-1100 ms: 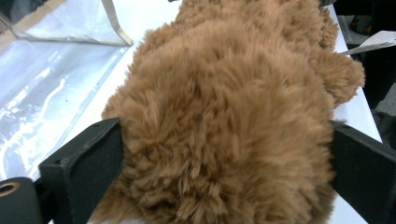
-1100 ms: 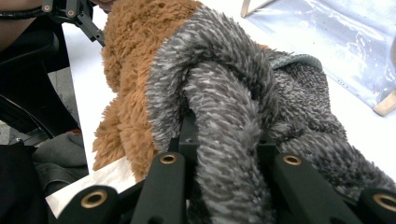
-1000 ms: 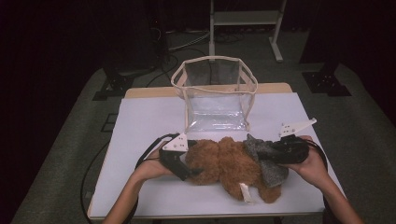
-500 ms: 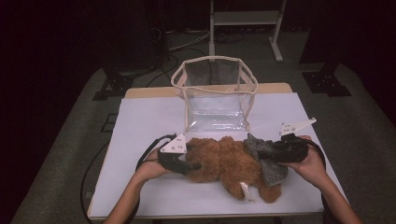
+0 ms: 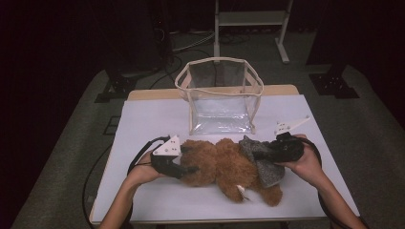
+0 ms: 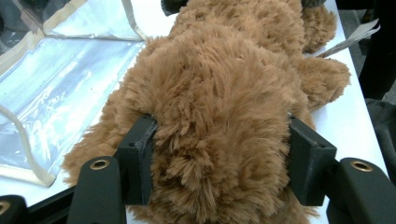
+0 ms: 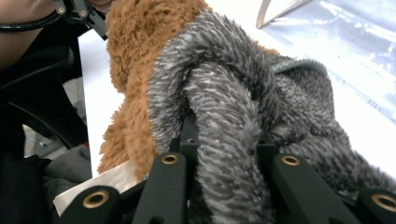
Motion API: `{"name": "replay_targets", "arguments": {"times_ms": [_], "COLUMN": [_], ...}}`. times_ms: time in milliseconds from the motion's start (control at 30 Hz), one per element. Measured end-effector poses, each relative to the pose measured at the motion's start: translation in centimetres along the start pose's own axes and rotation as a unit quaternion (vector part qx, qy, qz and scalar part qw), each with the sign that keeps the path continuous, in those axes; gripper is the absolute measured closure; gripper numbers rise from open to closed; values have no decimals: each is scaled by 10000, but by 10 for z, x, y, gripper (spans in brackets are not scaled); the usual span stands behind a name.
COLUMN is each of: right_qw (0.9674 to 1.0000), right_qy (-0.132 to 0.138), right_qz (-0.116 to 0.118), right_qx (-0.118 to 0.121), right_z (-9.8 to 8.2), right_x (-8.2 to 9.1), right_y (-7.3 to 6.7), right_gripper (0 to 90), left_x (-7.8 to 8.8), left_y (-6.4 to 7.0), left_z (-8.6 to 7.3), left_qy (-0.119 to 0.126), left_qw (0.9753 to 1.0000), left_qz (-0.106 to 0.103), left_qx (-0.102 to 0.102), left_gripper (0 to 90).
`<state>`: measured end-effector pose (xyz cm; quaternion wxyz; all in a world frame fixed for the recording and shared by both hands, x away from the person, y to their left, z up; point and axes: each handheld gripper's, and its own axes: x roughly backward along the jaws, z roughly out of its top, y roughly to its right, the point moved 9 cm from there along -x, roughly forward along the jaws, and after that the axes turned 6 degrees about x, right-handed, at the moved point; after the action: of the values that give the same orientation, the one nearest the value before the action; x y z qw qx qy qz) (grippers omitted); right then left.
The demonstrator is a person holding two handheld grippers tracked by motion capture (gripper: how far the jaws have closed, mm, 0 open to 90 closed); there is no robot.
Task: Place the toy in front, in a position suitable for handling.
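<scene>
The left gripper (image 6: 219, 158) jaws, having just been closing, are clamping the brown teddy bear (image 5: 224, 164); the right gripper (image 7: 224, 158) jaws are pinching its grey garment (image 7: 243, 116). The clear bag (image 5: 219, 98) near the far edge of the surface (image 5: 153, 119) is standing empty.

We think this is a lab or a recording room, not a home. The worktop (image 5: 157, 119) in the middle of the high view has a plain white cover, and the room around it is very dark. The floor (image 5: 71, 157) is grey carpet. Black cables (image 5: 186, 45) lie on it near the top. A white metal stand (image 5: 250, 19) is at the top middle, and black stand feet (image 5: 329, 86) sit at the upper right.
</scene>
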<state>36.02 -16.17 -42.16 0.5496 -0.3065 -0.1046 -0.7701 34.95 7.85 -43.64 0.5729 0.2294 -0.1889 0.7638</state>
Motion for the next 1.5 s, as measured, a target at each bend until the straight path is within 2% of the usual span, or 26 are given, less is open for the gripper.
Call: {"name": "replay_targets", "arguments": {"times_ms": [67, 100, 167, 267, 367, 433, 500, 567, 600, 667, 767, 833, 867, 900, 933, 1000, 1067, 1133, 1233, 1400, 1433, 1500], "right_qw": [9999, 9996, 9993, 9980, 9973, 9979, 9983, 9984, 9984, 9981, 9975, 9966, 9966, 9955, 9955, 9942, 9942, 9946, 9960, 9985, 9988, 9986], "right_qy": [-33, -92, -136, -294, -326, -269, -207, -192, -192, -239, -342, -404, -404, -464, -464, -535, -528, -531, -487, -406, -373, -410], "right_qz": [2, 69, 65, 131, 183, 233, 330, 342, 342, 318, 251, 212, 212, 240, 240, 296, 312, 292, 184, -45, -48, -58], "right_qx": [120, 256, 331, 544, 625, 549, 432, 418, 418, 474, 573, 687, 687, 785, 785, 882, 882, 840, 720, 365, 301, 323], "right_z": [8, 21, 25, 36, 36, 30, 19, 15, 15, 14, 20, 33, 33, 42, 42, 47, 47, 44, 34, 9, 6, 7], "right_x": [-2, -11, -15, -35, -43, -39, -31, -27, -27, -24, -26, -37, -37, -51, -51, -65, -67, -62, -45, -11, -5, -6], "right_y": [-1, -3, -4, -6, -8, -10, -13, -16, -16, -18, -20, -19, -19, -22, -22, -27, -26, -24, -17, -1, -2, -3], "right_gripper": [736, 735, 735, 733, 734, 737, 738, 737, 737, 737, 738, 739, 739, 739, 739, 739, 739, 741, 741, 741, 742, 744], "left_x": [0, 0, -1, -1, 3, 7, 7, 4, 1, -4, -4, -5, -5, -6, -6, -5, -5, -5, -5, -5, -6, -7], "left_y": [1, 4, 5, 6, 2, -1, -3, -3, 0, 3, 5, 7, 7, 9, 9, 10, 10, 11, 10, 11, 11, 11], "left_z": [0, 0, -1, -3, -2, 5, 10, 12, 12, 7, 2, 0, 0, 0, 0, -2, -3, -3, -2, -2, -1, -1], "left_qy": [5, 12, 8, 12, 19, 201, 233, 208, 160, 31, 112, 133, 133, 115, 93, 18, 48, 70, 72, 67, 56, 23], "left_qw": [10000, 10000, 10000, 10000, 10000, 9997, 9995, 9996, 9995, 9998, 9994, 9992, 9992, 9992, 9994, 9996, 9996, 9996, 9997, 9997, 9996, 9997], "left_qz": [-12, -40, -23, 11, 29, 15, -10, -84, -207, -217, -290, -338, -338, -351, -332, -295, -260, -264, -241, -247, -251, -223], "left_qx": [-34, -37, -67, -93, 17, 158, 193, 184, 176, 24, 137, 149, 149, 132, 104, 15, 47, 18, -32, -61, -87, -122], "left_gripper": [357, 350, 346, 328, 244, 208, 190, 221, 221, 274, 322, 339, 341, 340, 340, 339, 336, 335, 326, 337, 347, 349]}}
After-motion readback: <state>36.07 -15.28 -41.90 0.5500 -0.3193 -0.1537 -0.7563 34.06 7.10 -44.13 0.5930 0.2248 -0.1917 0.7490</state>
